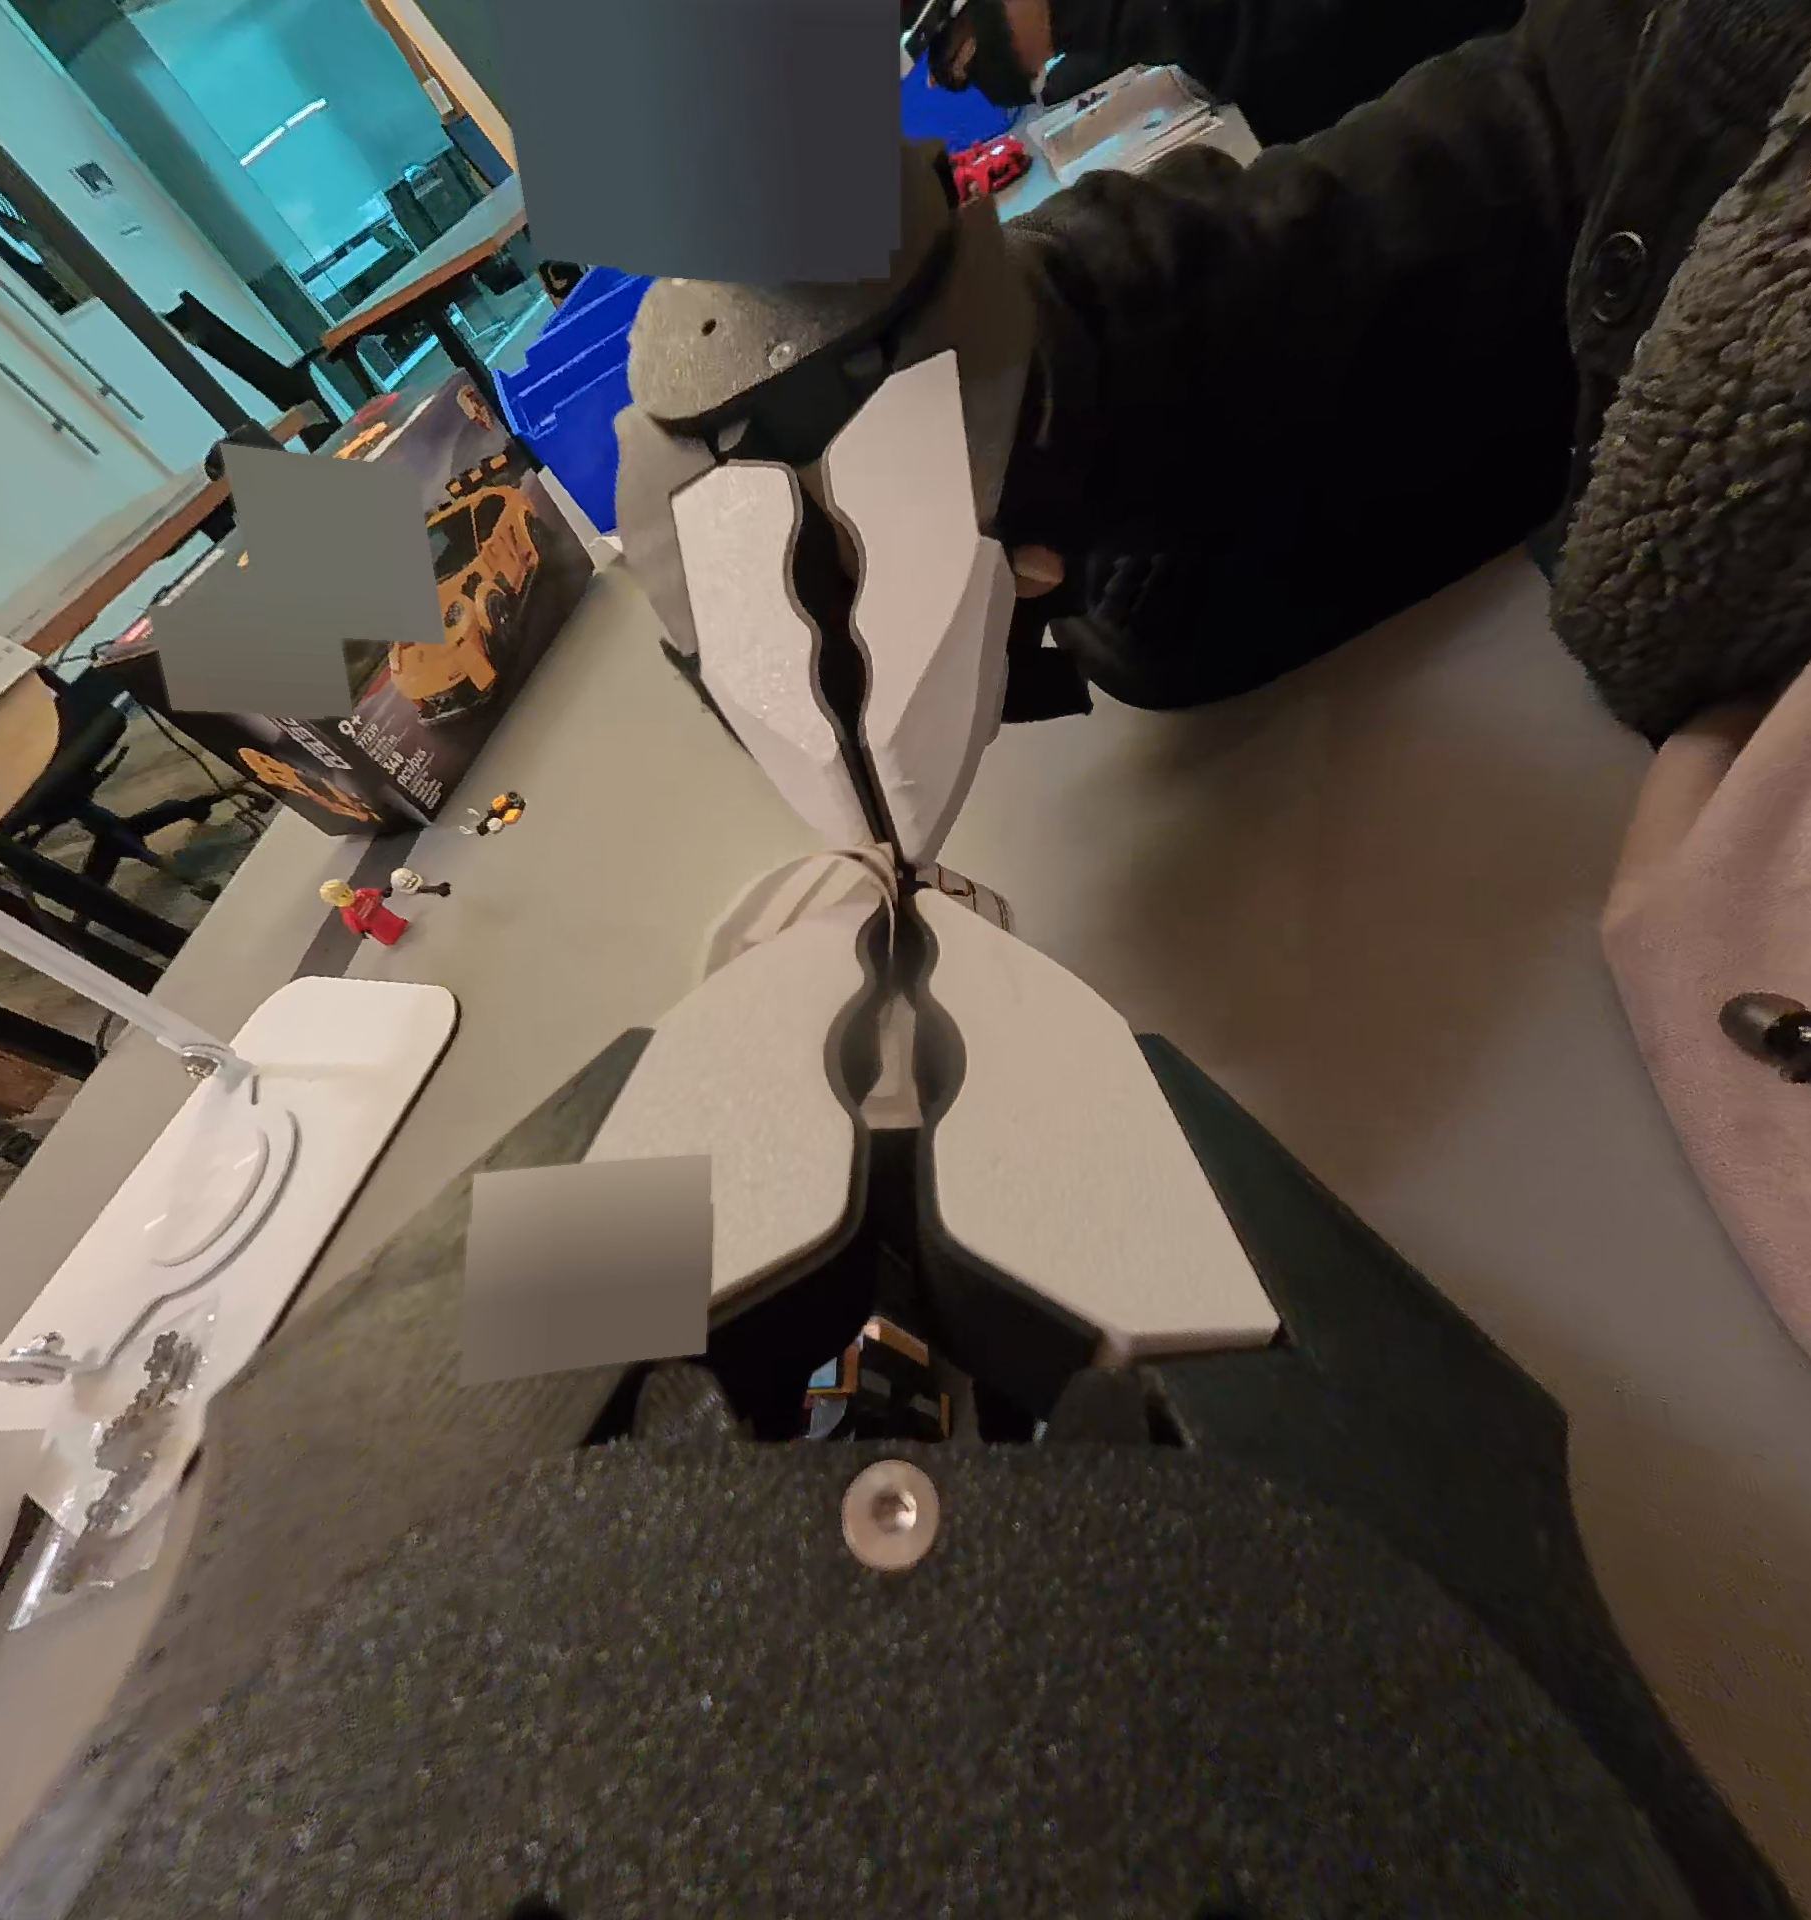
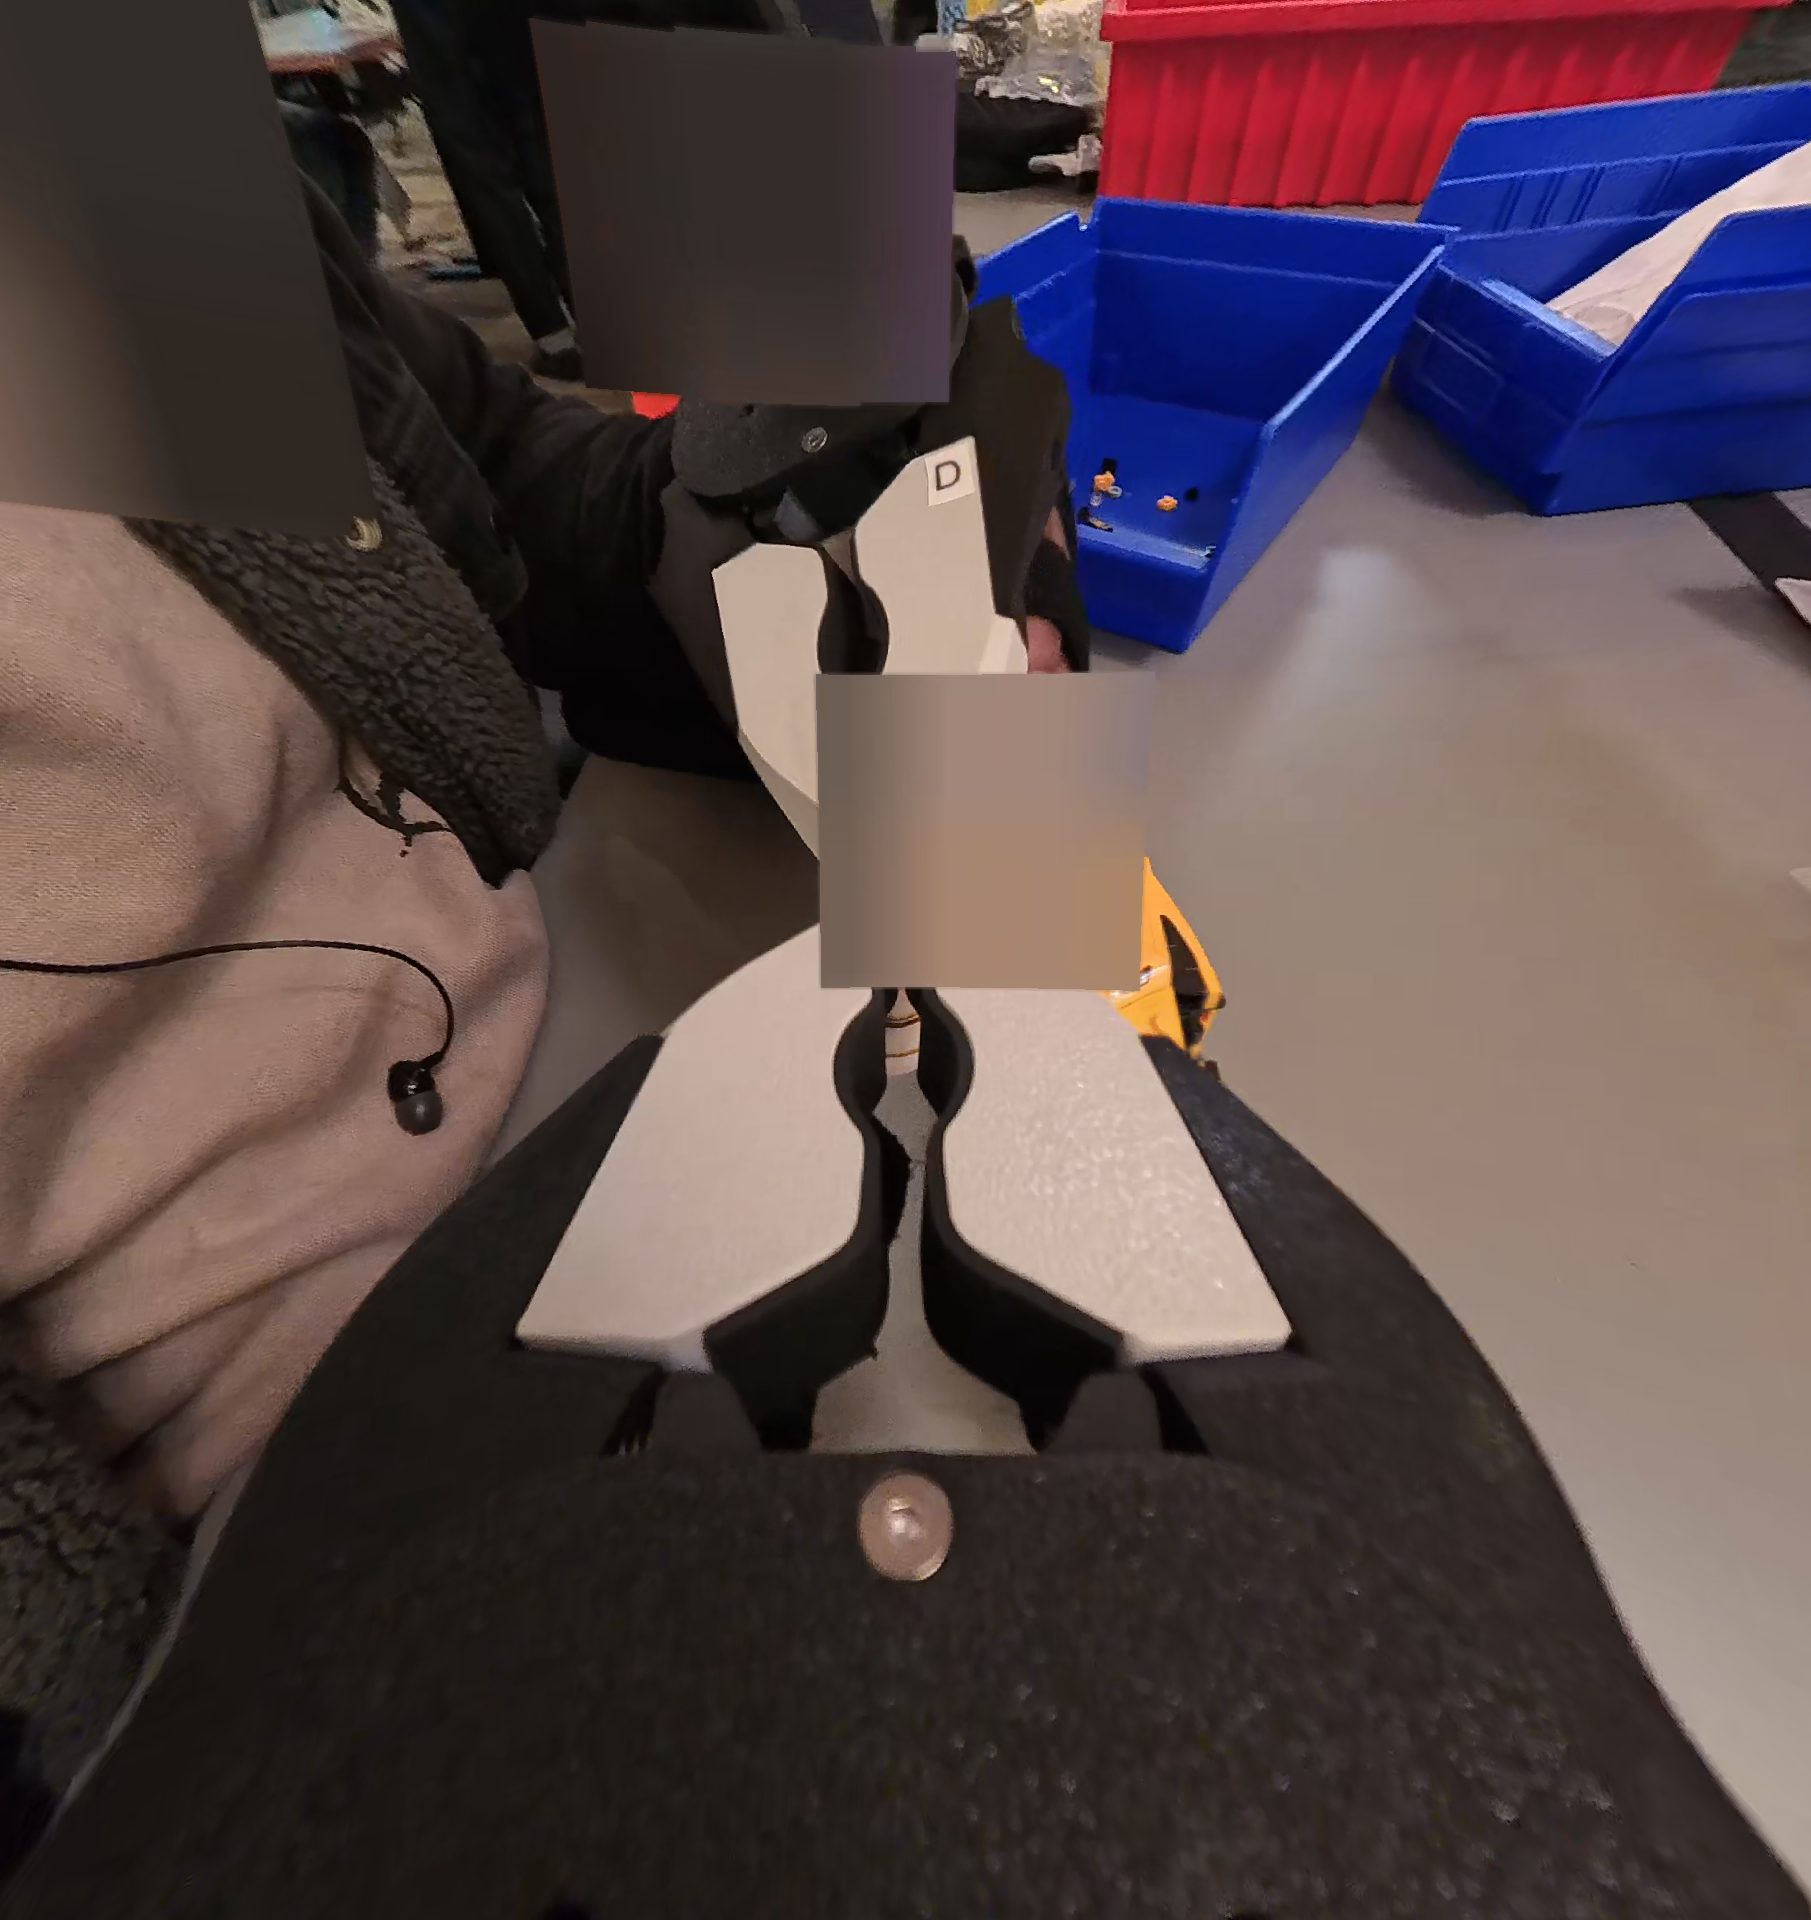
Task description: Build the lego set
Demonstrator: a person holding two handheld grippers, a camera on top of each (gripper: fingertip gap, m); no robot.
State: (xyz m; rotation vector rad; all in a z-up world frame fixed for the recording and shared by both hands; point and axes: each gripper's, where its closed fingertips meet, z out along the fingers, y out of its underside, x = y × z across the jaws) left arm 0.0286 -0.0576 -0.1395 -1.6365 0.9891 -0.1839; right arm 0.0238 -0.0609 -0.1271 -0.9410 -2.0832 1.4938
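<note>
My left gripper [image 1: 906, 914] and right gripper [image 1: 893, 852] meet tip to tip above the grey table [image 1: 1296, 883]. Both are shut on a pale creased bag [image 1: 787, 904], which bunches where the tips meet. A small brown-ringed piece [image 1: 968, 894] shows just behind them. In the right wrist view my right gripper [image 2: 903, 1003] is nearly closed, and a blur patch hides its tips. A yellow lego car body [image 2: 1176, 966] lies just to their right. The left gripper's fingers [image 2: 932, 582] reach in from above.
A lego box [image 1: 444, 644], a red minifigure [image 1: 371, 909] and small orange-black pieces [image 1: 501, 810] lie at the left. A white board [image 1: 288, 1122] and a packet of dark parts [image 1: 122, 1455] are nearer. Blue bins [image 2: 1213, 416] and a red bin [image 2: 1400, 94] stand far right. The person's jacket [image 2: 205, 883] is close. Both grippers' tips are close together, under 4 cm apart.
</note>
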